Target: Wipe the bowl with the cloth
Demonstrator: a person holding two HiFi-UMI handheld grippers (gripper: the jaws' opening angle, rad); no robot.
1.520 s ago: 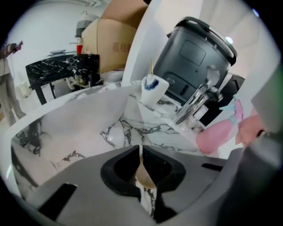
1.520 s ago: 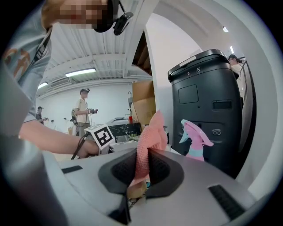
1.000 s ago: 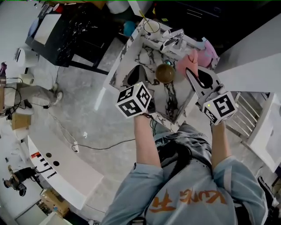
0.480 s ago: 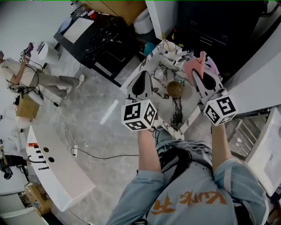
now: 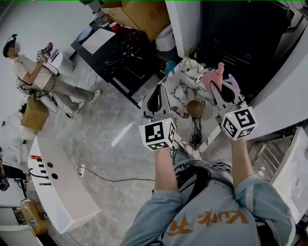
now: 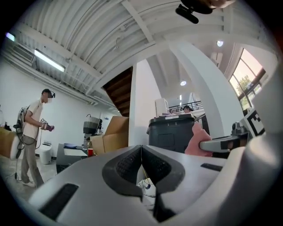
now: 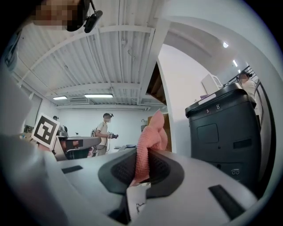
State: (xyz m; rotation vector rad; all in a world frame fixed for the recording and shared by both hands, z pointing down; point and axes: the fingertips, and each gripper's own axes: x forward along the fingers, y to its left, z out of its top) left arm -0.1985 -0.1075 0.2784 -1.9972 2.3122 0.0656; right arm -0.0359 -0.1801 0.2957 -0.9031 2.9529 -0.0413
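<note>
A brown bowl (image 5: 195,108) sits on the marble table (image 5: 179,102), well below both grippers. My right gripper (image 5: 217,82) is shut on the pink cloth (image 5: 213,76), which sticks up between its pads (image 7: 150,145) in the right gripper view. My left gripper (image 5: 158,88) is held level to the left of the bowl. Its jaws have just closed the last bit and now meet (image 6: 141,152) with nothing between them. From the left gripper view the cloth (image 6: 193,142) shows at the right in the other gripper's jaws.
A white cup (image 5: 191,64) with a stick stands at the table's far end. Beyond the table are a black table (image 5: 115,48), a cardboard box (image 5: 137,12) and a dark bin (image 7: 223,128). A person (image 5: 36,72) stands far left, beyond a white counter (image 5: 57,187).
Both grippers have risen away from the table, the left one more, and it has rolled. The cloth stays in the right gripper. The bowl has not moved.
</note>
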